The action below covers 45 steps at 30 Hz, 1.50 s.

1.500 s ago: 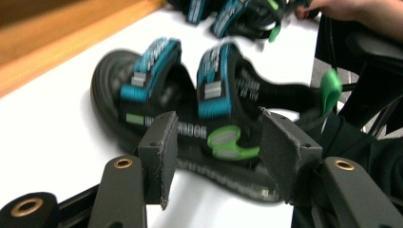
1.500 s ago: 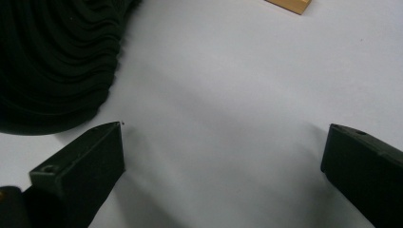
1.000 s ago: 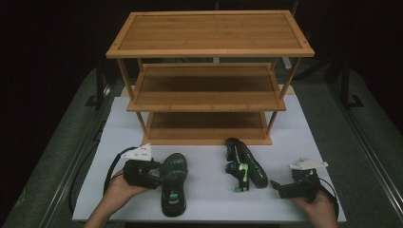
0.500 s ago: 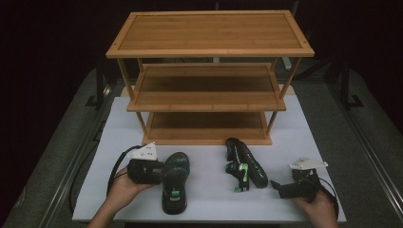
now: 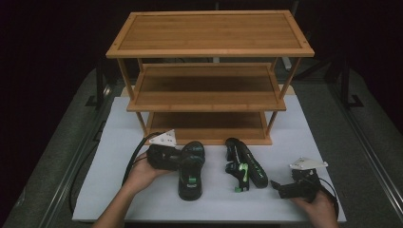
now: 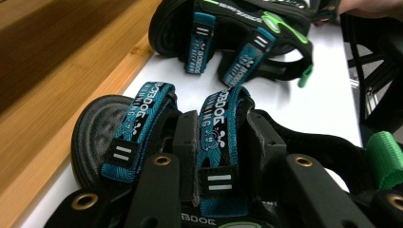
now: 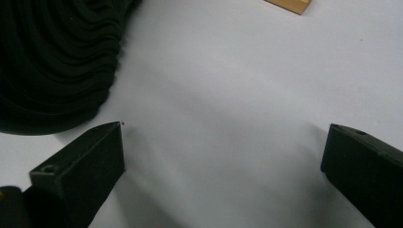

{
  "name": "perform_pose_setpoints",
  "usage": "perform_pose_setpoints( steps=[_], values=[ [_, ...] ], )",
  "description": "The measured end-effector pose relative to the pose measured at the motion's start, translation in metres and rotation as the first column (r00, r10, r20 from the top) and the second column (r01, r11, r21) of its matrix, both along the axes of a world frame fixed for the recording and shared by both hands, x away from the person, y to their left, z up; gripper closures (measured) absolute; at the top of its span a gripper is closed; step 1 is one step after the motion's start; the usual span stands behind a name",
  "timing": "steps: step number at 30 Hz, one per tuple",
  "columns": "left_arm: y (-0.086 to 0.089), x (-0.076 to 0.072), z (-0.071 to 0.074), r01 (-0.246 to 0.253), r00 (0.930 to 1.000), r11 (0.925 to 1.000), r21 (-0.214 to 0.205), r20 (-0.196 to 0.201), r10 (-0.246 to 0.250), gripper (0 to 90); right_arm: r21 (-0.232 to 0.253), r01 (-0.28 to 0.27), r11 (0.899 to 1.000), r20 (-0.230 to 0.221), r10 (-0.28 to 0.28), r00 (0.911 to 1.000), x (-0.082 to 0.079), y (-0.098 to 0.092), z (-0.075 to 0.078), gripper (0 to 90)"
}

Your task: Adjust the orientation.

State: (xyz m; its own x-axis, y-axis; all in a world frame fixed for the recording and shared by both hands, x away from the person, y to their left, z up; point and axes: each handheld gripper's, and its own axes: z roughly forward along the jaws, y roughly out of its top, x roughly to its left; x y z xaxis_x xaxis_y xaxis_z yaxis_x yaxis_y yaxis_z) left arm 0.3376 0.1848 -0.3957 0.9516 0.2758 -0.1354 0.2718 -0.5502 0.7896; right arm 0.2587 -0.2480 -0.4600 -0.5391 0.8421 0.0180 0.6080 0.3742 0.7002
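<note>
the person's left gripper (image 5: 183,159) is sitting on the white table (image 5: 119,137) in front of the wooden shelf rack (image 5: 209,76), and its jaws have just been closing: they are now pinching the middle blue strap (image 6: 219,137) of the near sandal (image 5: 191,171). in the left gripper view the two black jaws are pressing that strap from both sides, with the toe strap (image 6: 140,126) lying free beside them. the near sandal is resting just in front of the rack's bottom shelf, sole down. the second sandal (image 5: 244,164) is lying on its side a little to the right, near but not touching the first. the right gripper (image 5: 280,189) is resting on the table near the front right corner, its jaws standing wide with only bare white surface between them; a dark ribbed sole (image 7: 52,61) is showing just beyond its left jaw.
</note>
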Motion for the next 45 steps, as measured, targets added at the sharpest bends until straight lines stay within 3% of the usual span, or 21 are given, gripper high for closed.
perform_pose_setpoints(
  steps=[10, 13, 18, 23, 27, 29, 31, 37, 38, 39, 40, 41, 42, 45],
  values=[
    [-0.001, 0.005, -0.007, 0.005, 0.9997, 0.9998, -0.019, -0.022, -0.005, 67.5, 0.0, 0.0, 1.0, 0.0, 0.0, 1.0, 0.0, 0.0, 0.0, 0.0],
    [0.0, 0.005, -0.007, 0.012, 0.999, 0.9996, -0.027, -0.042, -0.013, 54.3, 0.0, 0.0, 1.0, 0.0, 0.0, 1.0, 0.0, 0.0, 0.0, 0.0],
    [0.002, 0.003, -0.006, -0.018, 0.9995, 0.9997, 0.019, -0.025, 0.018, 35.1, 0.0, 0.0, 1.0, 0.001, 0.0, 1.0, 0.0, 0.0, 0.0, 0.0],
    [0.013, -0.001, -0.003, -0.058, 0.998, 0.9983, 0.005, -0.025, 0.058, 17.9, -0.001, 0.0, 1.0, 0.001, 0.0, 1.0, 0.0, 0.0, 0.0, 0.0],
    [0.021, -0.003, -0.003, -0.083, 0.9962, 0.9965, 0.014, -0.027, 0.083, 5.6, 0.0, 0.0, 1.0, 0.0, 0.0, 1.0, 0.0, 0.0, 0.0, 0.0],
    [0.03, -0.006, -0.006, -0.117, 0.9927, 0.9919, 0.05, -0.022, 0.118, 0.0, 0.0, 0.0, 1.0, 0.0, 0.0, 1.0, 0.0, 0.0, 0.0, 0.0],
    [0.033, -0.007, -0.007, -0.123, 0.9922, 0.9906, 0.061, -0.016, 0.124, 0.0, -0.001, 0.0, 1.0, 0.0, 0.0, 1.0, 0.0, 0.0, 0.0, 0.0],
    [0.059, -0.019, -0.014, -0.181, 0.9834, 0.9783, 0.1, 0.023, 0.18, 0.0, -0.003, 0.0, 1.0, -0.008, 0.0, 1.0, 0.001, 0.0, 0.001, 0.0],
    [0.068, -0.023, -0.018, -0.21, 0.9774, 0.9718, 0.107, 0.048, 0.206, 0.0, -0.004, 0.0, 1.0, -0.007, 0.0, 1.0, 0.001, 0.0, 0.001, 0.0],
    [0.068, -0.023, -0.018, -0.21, 0.9774, 0.9718, 0.107, 0.048, 0.206, 0.0, -0.004, 0.0, 1.0, -0.007, 0.0, 1.0, 0.001, 0.0, 0.001, 0.0],
    [0.078, -0.027, -0.025, -0.241, 0.9696, 0.9595, 0.145, 0.075, 0.233, 0.0, -0.004, 0.0, 1.0, -0.008, 0.0, 1.0, 0.001, 0.0, 0.001, 0.0],
    [0.078, -0.027, -0.025, -0.241, 0.9696, 0.9595, 0.145, 0.075, 0.233, 0.0, -0.005, 0.0, 1.0, -0.01, 0.0, 1.0, 0.001, 0.0, 0.001, 0.0],
    [0.088, -0.029, -0.032, -0.272, 0.9617, 0.9448, 0.183, 0.09, 0.259, 0.0, -0.006, -0.003, 1.0, -0.013, 0.003, 0.9999, 0.002, 0.0, 0.001, 0.0],
    [0.104, -0.031, -0.042, -0.309, 0.951, 0.9297, 0.2, 0.068, 0.302, 0.0, -0.011, -0.007, 1.0, -0.01, 0.007, 0.9999, 0.002, 0.001, 0.001, 0.0]
  ],
)
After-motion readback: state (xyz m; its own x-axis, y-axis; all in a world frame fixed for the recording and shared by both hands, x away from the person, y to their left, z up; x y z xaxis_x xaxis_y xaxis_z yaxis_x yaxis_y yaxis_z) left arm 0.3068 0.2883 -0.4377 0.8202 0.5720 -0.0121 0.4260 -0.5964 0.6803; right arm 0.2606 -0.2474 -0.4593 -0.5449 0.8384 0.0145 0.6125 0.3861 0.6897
